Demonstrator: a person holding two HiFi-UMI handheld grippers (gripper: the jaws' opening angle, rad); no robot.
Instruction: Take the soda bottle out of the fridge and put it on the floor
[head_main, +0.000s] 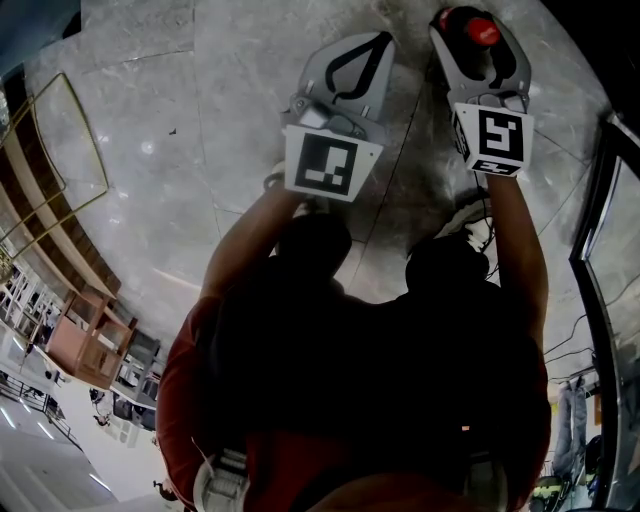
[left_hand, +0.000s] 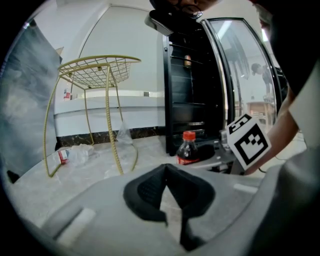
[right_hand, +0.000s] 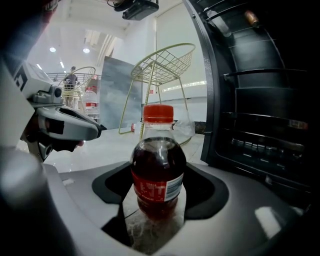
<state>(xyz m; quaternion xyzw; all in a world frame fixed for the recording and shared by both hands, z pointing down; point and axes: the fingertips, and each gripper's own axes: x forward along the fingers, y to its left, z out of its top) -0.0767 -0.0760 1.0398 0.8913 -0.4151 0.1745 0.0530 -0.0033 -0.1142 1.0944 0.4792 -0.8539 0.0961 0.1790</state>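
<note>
The soda bottle (right_hand: 158, 165), dark cola with a red cap and red label, stands upright on the pale marble floor (head_main: 200, 150) just in front of the black fridge (right_hand: 260, 110). My right gripper (right_hand: 159, 187) is shut on it, with a black pad against each side of its body. From above only the red cap (head_main: 482, 30) shows between those jaws. My left gripper (left_hand: 166, 169) hovers to the left of the bottle (left_hand: 188, 150), apart from it, pads meeting at the tips and holding nothing.
The fridge's glass door (left_hand: 240, 75) stands open at the right. A gold wire chair (left_hand: 100, 75) stands on the floor to the left, with crumpled clear plastic (left_hand: 75, 152) beside its legs. A grey panel (right_hand: 115, 90) leans behind the chair.
</note>
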